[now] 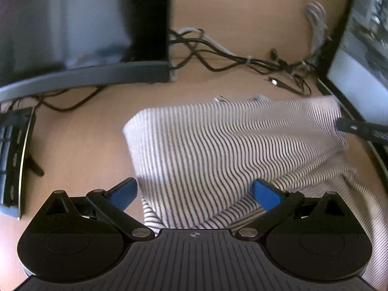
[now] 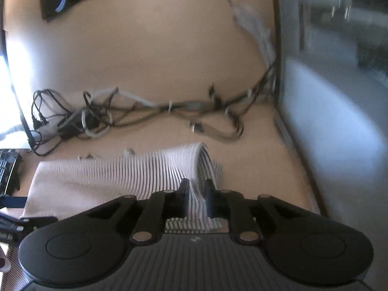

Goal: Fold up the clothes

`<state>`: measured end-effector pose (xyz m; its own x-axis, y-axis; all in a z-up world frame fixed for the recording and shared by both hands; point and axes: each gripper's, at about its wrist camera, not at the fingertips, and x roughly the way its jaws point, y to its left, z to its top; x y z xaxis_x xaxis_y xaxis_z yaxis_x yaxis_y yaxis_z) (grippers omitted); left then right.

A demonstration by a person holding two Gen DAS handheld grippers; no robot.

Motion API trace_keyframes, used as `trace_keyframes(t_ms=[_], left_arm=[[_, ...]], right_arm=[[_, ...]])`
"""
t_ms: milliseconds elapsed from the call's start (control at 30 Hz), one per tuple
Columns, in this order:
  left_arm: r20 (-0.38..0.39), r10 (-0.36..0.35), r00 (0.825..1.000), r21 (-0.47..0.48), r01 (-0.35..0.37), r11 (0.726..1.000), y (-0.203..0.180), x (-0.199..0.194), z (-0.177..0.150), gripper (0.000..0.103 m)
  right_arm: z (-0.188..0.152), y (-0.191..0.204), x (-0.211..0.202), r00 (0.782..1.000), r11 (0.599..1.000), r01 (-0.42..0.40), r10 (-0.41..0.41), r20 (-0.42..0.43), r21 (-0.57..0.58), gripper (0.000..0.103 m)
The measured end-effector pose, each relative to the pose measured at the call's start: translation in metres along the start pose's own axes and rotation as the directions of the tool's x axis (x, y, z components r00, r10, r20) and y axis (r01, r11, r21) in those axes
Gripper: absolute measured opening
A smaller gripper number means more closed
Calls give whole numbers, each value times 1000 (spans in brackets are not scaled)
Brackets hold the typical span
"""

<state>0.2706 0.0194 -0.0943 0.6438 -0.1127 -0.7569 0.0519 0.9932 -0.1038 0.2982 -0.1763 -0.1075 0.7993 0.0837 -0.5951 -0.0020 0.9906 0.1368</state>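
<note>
The left gripper (image 1: pixel 194 194) tilts steeply down over the near edge of the white, thin-black-striped knit garment (image 1: pixel 218 145), its blue-padded jaws spread wide with cloth between them, not pinched. The right gripper (image 2: pixel 196 194) angles down more shallowly, its black jaws nearly together and pinching a raised fold at the garment's right end. The garment lies on the tan wooden desk (image 2: pixel 145 48), near tangled black and white cables (image 2: pixel 97 118) along the back edge.
</note>
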Motion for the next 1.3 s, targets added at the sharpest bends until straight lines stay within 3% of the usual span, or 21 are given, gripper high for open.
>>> trace_keyframes(t_ms=[100, 167, 367, 467, 600, 667, 733, 800, 900, 1133, 1300], left_arm=[[64, -31, 997, -44, 34, 998, 3, -12, 5, 103], [86, -63, 994, -13, 65, 998, -4, -17, 9, 103], [41, -118, 992, 67, 115, 991, -18, -5, 7, 103], [17, -109, 994, 94, 107, 990, -19, 3, 2, 103], [12, -113, 994, 96, 111, 989, -17, 4, 3, 103], [8, -117, 993, 87, 116, 989, -16, 4, 4, 103], [7, -121, 993, 91, 120, 989, -16, 4, 5, 103], [6, -129, 992, 96, 128, 987, -14, 2, 5, 103], [3, -142, 990, 104, 141, 985, -11, 1, 4, 103], [7, -156, 988, 85, 155, 984, -6, -2, 3, 103], [3, -157, 988, 77, 156, 985, -7, -6, 4, 103]], right_arm=[[6, 8, -27, 996, 999, -39, 40, 83, -8, 13], [5, 12, -34, 992, 997, -80, 79, 94, 6, 17], [-15, 21, 6, 998, 999, -33, 33, -56, -14, 26], [-16, 17, 7, 998, 999, -37, 36, -60, -11, 26], [-2, 29, -15, 998, 996, -28, 32, 48, -79, 26], [5, 36, -16, 996, 993, -26, 35, 79, -112, 34], [6, 36, 0, 999, 996, -29, 33, 42, -88, 38], [-2, 32, 28, 995, 997, -44, 39, -93, -57, 41], [-5, 32, 28, 995, 997, -42, 36, -91, -65, 42], [-18, 20, -25, 992, 995, -85, 90, -94, 50, 42], [-38, 12, -24, 991, 999, -25, 30, -131, 40, 44]])
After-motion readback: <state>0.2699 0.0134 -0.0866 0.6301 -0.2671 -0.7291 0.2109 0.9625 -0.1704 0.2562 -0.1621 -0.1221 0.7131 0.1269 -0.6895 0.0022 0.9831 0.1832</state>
